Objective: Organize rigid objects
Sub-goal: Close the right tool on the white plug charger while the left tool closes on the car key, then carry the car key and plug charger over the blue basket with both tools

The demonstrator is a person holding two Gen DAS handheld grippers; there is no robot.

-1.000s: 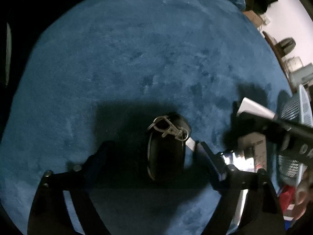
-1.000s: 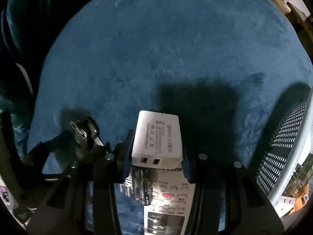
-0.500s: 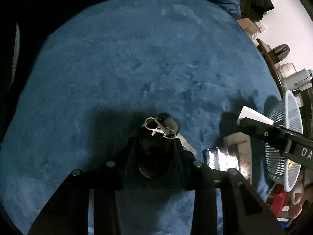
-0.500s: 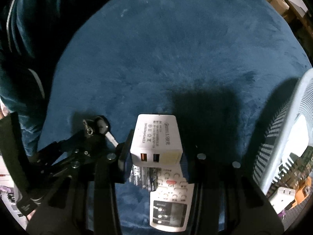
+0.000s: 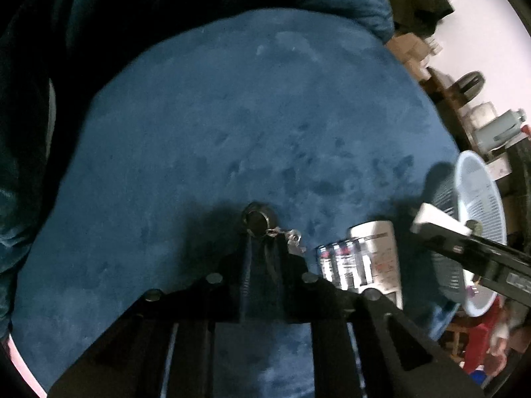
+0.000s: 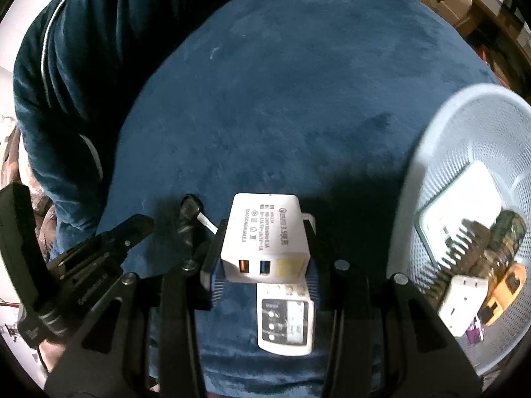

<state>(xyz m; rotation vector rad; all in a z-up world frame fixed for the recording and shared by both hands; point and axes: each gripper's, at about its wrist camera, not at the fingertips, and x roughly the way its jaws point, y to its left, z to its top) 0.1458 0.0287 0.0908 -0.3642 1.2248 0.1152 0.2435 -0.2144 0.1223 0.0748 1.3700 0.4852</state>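
Since a second ago my left gripper (image 5: pixel 262 248) has closed its fingers and lifted: the dark oval key fob with its metal clip ring (image 5: pixel 257 224), which lay flat on the blue plush surface (image 5: pixel 232 126) between wide-open fingers, is now pinched tight between them and held clear of the plush, its round end poking out past the tips and the clip dangling to the right. My right gripper (image 6: pixel 265 242) has risen and shifted too, so the pale blue perforated plastic basket (image 6: pixel 428 152) now fills the right side of its view.

My right fingers are partly closed on a white rectangular USB charger block (image 6: pixel 265 232), clamped on its two long sides, with the two ports facing the camera and the printed label on top. Below it, on the plush, lies a white remote control with a small screen and buttons (image 6: pixel 285 321); in the left wrist view a strip of silvery packaged batteries (image 5: pixel 341 262) sits just beside that remote.

Inside the basket I see a flat white box (image 6: pixel 464 199), a white plug adapter (image 6: pixel 461 298), something yellow and black (image 6: pixel 507 285) and a dark patterned object I cannot identify.

A person's dark blue sleeve (image 6: pixel 83 66) crosses the upper left of the right wrist view.
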